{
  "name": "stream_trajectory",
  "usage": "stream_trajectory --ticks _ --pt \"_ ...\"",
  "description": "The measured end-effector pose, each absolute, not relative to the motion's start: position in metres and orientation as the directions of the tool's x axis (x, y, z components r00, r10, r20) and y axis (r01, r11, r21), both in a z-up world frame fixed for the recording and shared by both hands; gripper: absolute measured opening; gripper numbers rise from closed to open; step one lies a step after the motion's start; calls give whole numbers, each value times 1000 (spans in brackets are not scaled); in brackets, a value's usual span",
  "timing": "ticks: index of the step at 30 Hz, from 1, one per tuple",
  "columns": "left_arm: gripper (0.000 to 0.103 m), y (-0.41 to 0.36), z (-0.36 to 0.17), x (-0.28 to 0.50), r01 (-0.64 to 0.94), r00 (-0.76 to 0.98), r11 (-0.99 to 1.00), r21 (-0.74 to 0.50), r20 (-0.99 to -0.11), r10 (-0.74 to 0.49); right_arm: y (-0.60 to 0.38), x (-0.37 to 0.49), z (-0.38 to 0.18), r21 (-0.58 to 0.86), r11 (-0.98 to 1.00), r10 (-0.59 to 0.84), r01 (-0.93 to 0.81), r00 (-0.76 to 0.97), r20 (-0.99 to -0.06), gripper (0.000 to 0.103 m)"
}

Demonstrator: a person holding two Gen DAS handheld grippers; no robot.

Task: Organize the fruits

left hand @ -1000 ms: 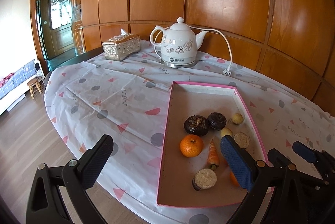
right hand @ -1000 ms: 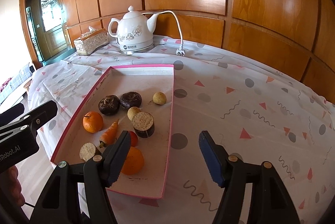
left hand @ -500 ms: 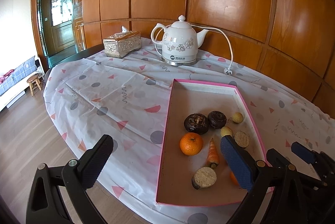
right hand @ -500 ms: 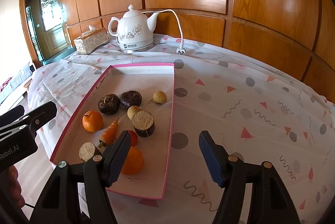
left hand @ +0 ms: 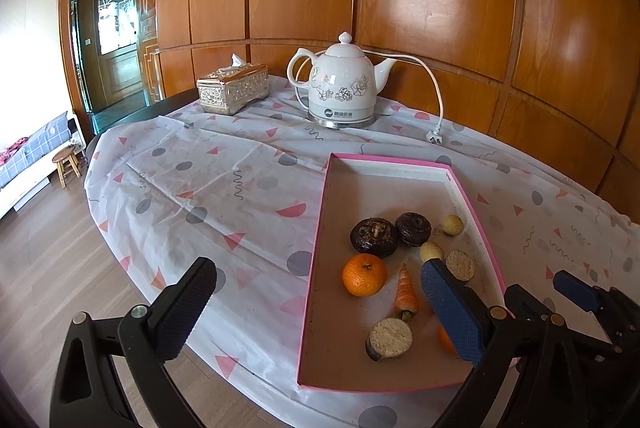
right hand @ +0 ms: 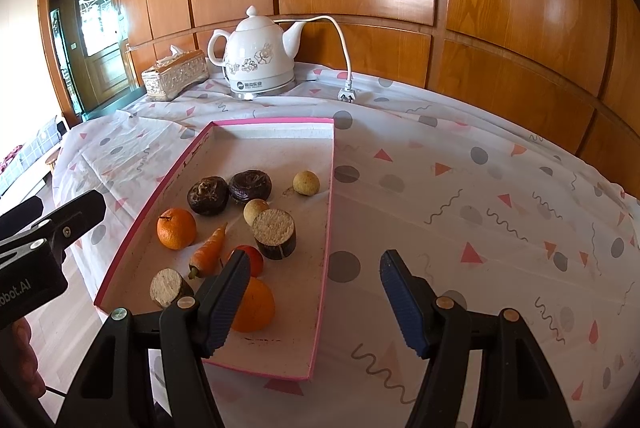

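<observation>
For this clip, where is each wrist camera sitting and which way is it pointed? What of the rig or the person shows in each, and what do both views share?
Left wrist: sits on the left gripper, low at the table's near edge, facing the pink tray and kettle; the right gripper shows at its right edge.
Right wrist: sits on the right gripper above the tray's near right corner, facing the wood wall; the left gripper and some skin show at left.
Shared: tray, mandarin, carrot, kettle, tissue box.

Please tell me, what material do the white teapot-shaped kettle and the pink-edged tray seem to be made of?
The white floral kettle looks like glazed ceramic: smooth, glossy, with printed flowers, on what appears a shiny metal base. The shallow pink-rimmed tray seems to be cardboard or paperboard: matte, speckled beige inside, thin straight walls, slightly scuffed. Neither is certain by sight alone.
</observation>
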State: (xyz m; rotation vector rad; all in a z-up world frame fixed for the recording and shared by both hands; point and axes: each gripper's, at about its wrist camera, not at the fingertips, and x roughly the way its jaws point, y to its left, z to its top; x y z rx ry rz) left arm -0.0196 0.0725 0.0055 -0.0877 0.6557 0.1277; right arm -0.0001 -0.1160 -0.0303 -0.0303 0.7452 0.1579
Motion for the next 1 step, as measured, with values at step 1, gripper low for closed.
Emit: stream_trajectory --ticks 1 --pt "103 73 5 -19 -145 784 988 -44 -615 88 -116 0 -31 31 988 134 -154 723 -678 68"
